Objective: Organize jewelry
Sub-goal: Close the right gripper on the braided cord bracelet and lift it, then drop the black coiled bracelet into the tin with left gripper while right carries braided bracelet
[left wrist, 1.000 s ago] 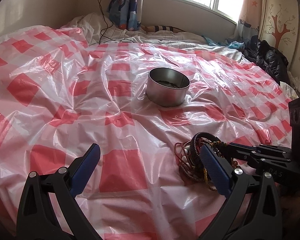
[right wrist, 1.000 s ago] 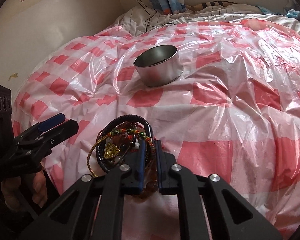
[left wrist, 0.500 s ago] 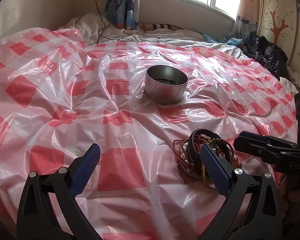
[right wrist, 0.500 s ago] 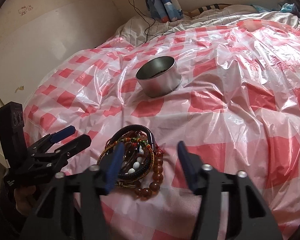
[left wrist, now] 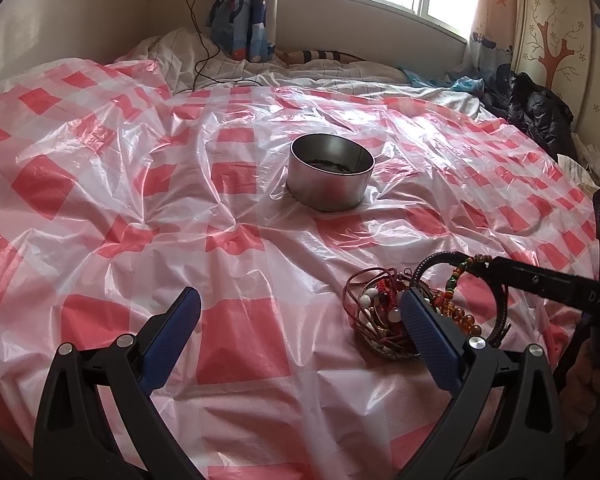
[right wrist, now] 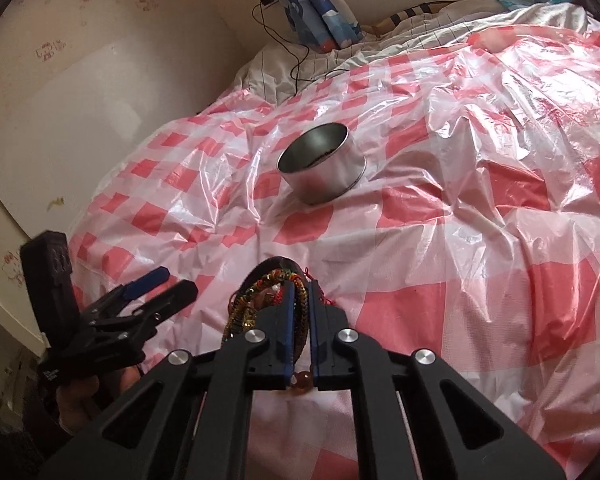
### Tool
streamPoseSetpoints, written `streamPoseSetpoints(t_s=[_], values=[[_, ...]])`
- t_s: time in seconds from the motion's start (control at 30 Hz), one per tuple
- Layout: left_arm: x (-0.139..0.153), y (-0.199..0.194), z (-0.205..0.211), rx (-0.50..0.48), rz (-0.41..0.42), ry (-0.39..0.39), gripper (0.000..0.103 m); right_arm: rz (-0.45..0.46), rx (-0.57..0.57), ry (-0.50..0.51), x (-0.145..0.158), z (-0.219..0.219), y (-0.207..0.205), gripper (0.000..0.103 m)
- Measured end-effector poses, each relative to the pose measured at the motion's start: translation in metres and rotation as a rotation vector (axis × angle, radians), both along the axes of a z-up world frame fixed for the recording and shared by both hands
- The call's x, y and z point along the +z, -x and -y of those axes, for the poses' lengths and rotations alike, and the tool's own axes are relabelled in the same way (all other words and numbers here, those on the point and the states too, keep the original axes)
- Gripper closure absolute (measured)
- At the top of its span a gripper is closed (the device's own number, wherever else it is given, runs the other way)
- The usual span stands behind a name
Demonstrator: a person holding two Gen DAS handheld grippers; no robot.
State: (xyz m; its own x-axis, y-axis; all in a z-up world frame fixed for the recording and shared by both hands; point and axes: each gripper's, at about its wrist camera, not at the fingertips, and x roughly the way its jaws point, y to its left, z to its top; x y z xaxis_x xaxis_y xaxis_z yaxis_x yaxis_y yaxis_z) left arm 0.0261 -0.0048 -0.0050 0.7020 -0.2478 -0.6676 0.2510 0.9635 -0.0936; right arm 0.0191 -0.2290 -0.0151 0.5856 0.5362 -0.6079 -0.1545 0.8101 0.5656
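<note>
A tangle of bracelets and beaded strings [left wrist: 384, 316] lies on the red-checked plastic sheet, near right in the left wrist view. My right gripper [right wrist: 301, 300] is shut on a bunch of bracelets [right wrist: 260, 300] and lifts them off the pile; from the left wrist view its tip [left wrist: 488, 268] holds a dark braided bracelet [left wrist: 500, 308] and a beaded strand. A round metal tin [left wrist: 330, 178] stands beyond the pile, with dark items inside; it also shows in the right wrist view [right wrist: 320, 170]. My left gripper [left wrist: 300, 320] is open and empty, just left of the pile.
The plastic sheet [left wrist: 140, 200] covers a bed. Rumpled bedding and a charger cable [left wrist: 204, 52] lie at the far end under a window. A black bag [left wrist: 536, 112] sits at the far right. A wall runs along the bed's left side [right wrist: 80, 100].
My right gripper opened half a second ago, then shut again on several bracelets and raised them from the pile. My left gripper stayed open, drawing back slightly.
</note>
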Motion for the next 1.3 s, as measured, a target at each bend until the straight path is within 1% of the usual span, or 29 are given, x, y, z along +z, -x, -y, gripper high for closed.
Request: streamPoseSetpoints(t_s=[0.03, 0.1, 0.2, 0.3, 0.37, 0.43, 0.5, 0.57, 0.67, 0.7, 0.73, 0.77, 0.83, 0.87, 0.9, 1.0, 1.03, 1.07, 1.13, 1.17, 1.3], values=[[0.001, 0.001, 0.003, -0.008, 0.006, -0.01, 0.007, -0.004, -0.003, 0.021, 0.002, 0.001, 0.0, 0.099], [0.0, 0.002, 0.01, -0.025, 0.017, -0.043, 0.007, 0.011, -0.018, 0.143, 0.006, -0.003, 0.002, 0.099], [-0.001, 0.003, 0.019, -0.053, 0.02, -0.072, 0.007, 0.008, -0.02, 0.128, 0.006, 0.0, 0.002, 0.099], [-0.001, 0.006, 0.023, -0.078, 0.023, -0.069, 0.007, 0.016, -0.025, 0.085, 0.009, 0.007, 0.003, 0.099], [0.001, 0.008, 0.026, -0.114, 0.018, -0.049, 0.007, 0.021, -0.046, 0.025, 0.013, 0.019, 0.005, 0.099], [0.002, 0.009, 0.033, -0.152, 0.019, -0.048, 0.007, 0.041, -0.07, -0.035, 0.02, 0.033, 0.006, 0.099], [0.003, 0.009, 0.043, -0.192, 0.021, -0.063, 0.007, 0.067, -0.097, -0.073, 0.029, 0.048, 0.008, 0.099], [0.003, 0.007, 0.055, -0.219, 0.023, -0.087, 0.007, 0.089, -0.125, -0.077, 0.036, 0.061, 0.009, 0.099], [0.0, 0.001, 0.072, -0.247, 0.005, -0.125, 0.007, 0.091, -0.166, -0.099, 0.035, 0.076, 0.01, 0.099], [-0.002, 0.0, 0.077, -0.253, 0.0, -0.134, 0.009, 0.085, -0.173, -0.11, 0.033, 0.079, 0.01, 0.099], [-0.003, -0.002, 0.08, -0.262, -0.003, -0.138, 0.02, 0.081, -0.174, -0.119, 0.031, 0.079, 0.009, 0.099], [-0.004, -0.004, 0.083, -0.273, -0.018, -0.134, 0.037, 0.08, -0.173, -0.121, 0.03, 0.078, 0.008, 0.099], [-0.007, -0.008, 0.088, -0.278, -0.044, -0.141, 0.049, 0.084, -0.169, -0.12, 0.03, 0.078, 0.007, 0.099], [-0.009, -0.01, 0.09, -0.281, -0.053, -0.157, 0.053, 0.086, -0.169, -0.122, 0.03, 0.078, 0.008, 0.099], [-0.011, -0.01, 0.093, -0.288, -0.06, -0.173, 0.055, 0.088, -0.17, -0.126, 0.029, 0.078, 0.008, 0.099], [-0.016, -0.011, 0.097, -0.31, -0.091, -0.203, 0.055, 0.089, -0.176, -0.143, 0.028, 0.083, 0.009, 0.099], [-0.017, -0.011, 0.098, -0.311, -0.089, -0.218, 0.062, 0.09, -0.176, -0.146, 0.028, 0.083, 0.009, 0.099], [-0.017, -0.01, 0.099, -0.319, -0.079, -0.222, 0.073, 0.09, -0.175, -0.148, 0.028, 0.083, 0.009, 0.099], [-0.015, -0.009, 0.099, -0.326, -0.074, -0.224, 0.082, 0.091, -0.17, -0.146, 0.028, 0.082, 0.009, 0.099], [-0.013, -0.008, 0.1, -0.326, -0.068, -0.227, 0.094, 0.091, -0.168, -0.145, 0.028, 0.081, 0.009, 0.099], [-0.009, -0.007, 0.102, -0.329, -0.085, -0.241, 0.095, 0.092, -0.167, -0.146, 0.028, 0.08, 0.009, 0.099]])
